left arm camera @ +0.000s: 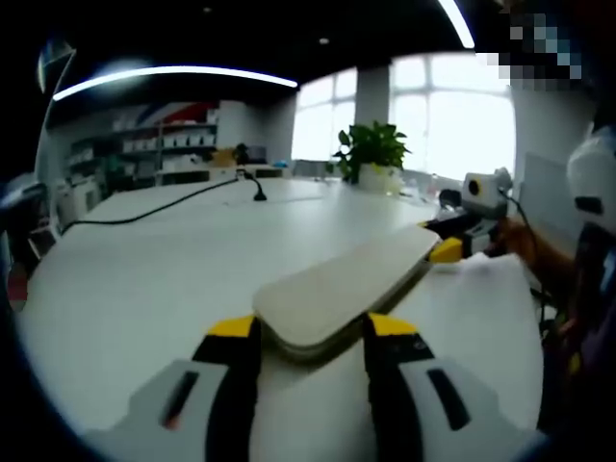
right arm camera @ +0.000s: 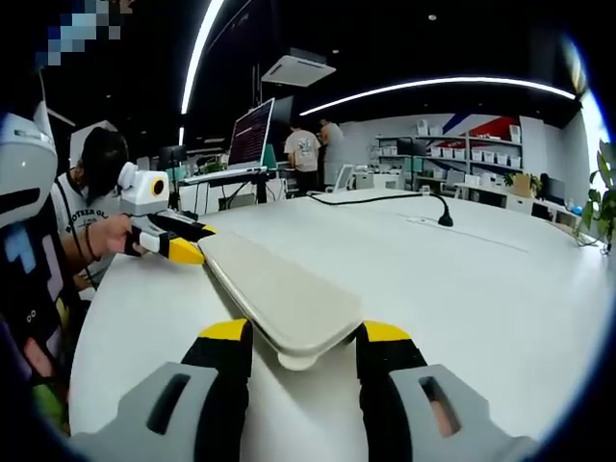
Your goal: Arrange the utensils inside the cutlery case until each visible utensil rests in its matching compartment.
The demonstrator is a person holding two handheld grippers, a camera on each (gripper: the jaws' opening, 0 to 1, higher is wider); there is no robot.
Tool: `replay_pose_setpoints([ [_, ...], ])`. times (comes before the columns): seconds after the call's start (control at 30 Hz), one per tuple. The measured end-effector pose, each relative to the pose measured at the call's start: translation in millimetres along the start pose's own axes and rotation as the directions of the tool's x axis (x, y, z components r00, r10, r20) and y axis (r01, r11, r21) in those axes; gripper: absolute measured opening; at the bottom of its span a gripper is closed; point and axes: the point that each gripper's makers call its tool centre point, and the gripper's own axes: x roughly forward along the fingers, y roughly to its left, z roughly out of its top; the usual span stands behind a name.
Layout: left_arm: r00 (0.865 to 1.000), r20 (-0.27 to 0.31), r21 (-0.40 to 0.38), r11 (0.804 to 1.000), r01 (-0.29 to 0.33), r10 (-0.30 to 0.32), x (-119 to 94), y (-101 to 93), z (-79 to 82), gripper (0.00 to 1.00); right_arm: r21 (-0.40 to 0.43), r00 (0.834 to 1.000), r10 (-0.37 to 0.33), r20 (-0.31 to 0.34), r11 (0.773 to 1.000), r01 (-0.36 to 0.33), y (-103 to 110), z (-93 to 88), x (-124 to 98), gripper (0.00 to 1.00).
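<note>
A cream, flat, closed cutlery case (left arm camera: 346, 289) is held just above the white table (left arm camera: 144, 279), one gripper at each end. In the left gripper view my left gripper (left arm camera: 308, 329) is shut on the near end of the case. My right gripper (left arm camera: 452, 248) clamps the far end at the right. In the right gripper view the same case (right arm camera: 279, 294) runs from my right gripper (right arm camera: 303, 339), shut on its rounded end, to the left gripper (right arm camera: 178, 245) at the far left. The closed lid hides what is inside.
A black cable with a short microphone stalk (left arm camera: 258, 192) lies across the table's far side. A potted plant (left arm camera: 371, 149) stands near the windows. The person's hand (right arm camera: 106, 236) holds the left gripper. A screen (right arm camera: 250, 135) and standing people (right arm camera: 305, 149) are behind the table.
</note>
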Motion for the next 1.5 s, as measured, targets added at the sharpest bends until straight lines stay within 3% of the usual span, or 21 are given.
replay_pose_setpoints([
  [0.33,1.000,-0.002,-0.004,1.000,0.003,-0.003,1,-1.4,-0.4,0.45,0.028,1.000,0.008,-0.015,1.000,-0.007,-1,-9.3,-1,0.44],
  [1.2,1.000,0.013,-0.037,0.999,-0.008,0.008,4,2.4,0.5,0.45,0.038,1.000,-0.002,-0.001,0.999,0.002,-5,-6.9,2,0.44],
  [1.5,0.998,0.040,-0.036,0.998,-0.043,0.044,-10,6.8,7.8,0.40,0.100,0.997,-0.048,0.064,0.994,0.042,-7,0.0,-25,0.42],
])
